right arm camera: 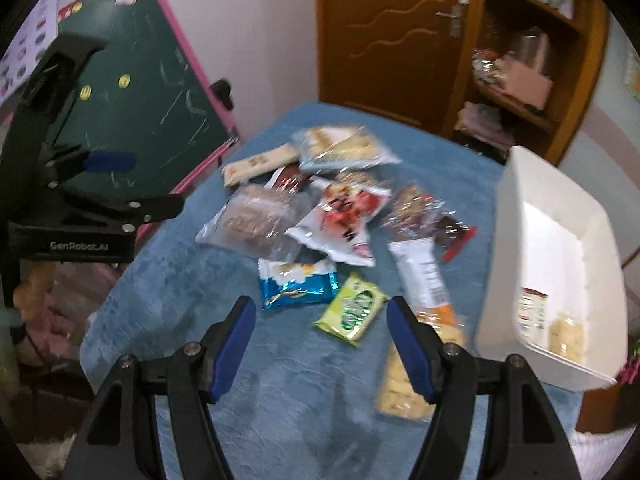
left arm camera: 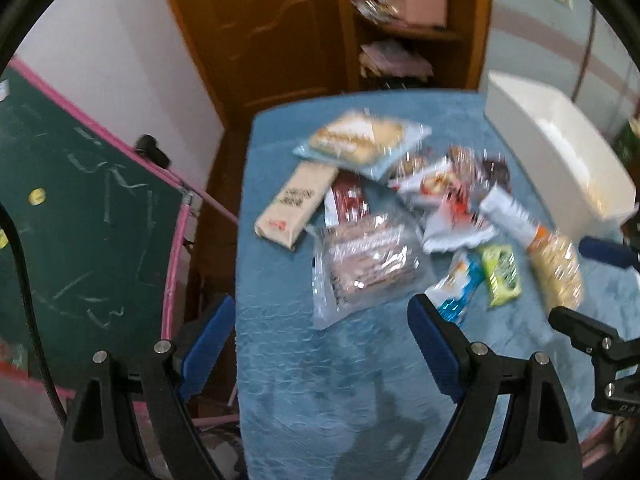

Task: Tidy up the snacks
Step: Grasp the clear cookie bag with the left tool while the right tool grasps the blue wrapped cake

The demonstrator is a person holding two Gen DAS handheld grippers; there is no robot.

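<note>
Both grippers, left (left arm camera: 320,344) and right (right arm camera: 320,344), hang with jaws apart over the blue fuzzy tabletop (right arm camera: 280,400). Mixed wrapped snack packets (right arm camera: 320,216) lie piled mid-tabletop; a white rectangular plastic bin (right arm camera: 560,264) stands right.

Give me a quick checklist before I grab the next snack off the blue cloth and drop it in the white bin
1. Right gripper open with nothing between its blue pads: ok.
2. Left gripper open with nothing held: ok.
3. Small green snack packet lies flat on the blue table cloth, just ahead of the right gripper, nothing on top: ok.
4. White plastic bin has room; only a few packets sit at its near end: ok.
5. Long packet of pale crackers lies right beside the right finger and may snag: not ok.
6. Image sharpness: blurred, so the packets' edges are unclear: cannot tell.
</note>
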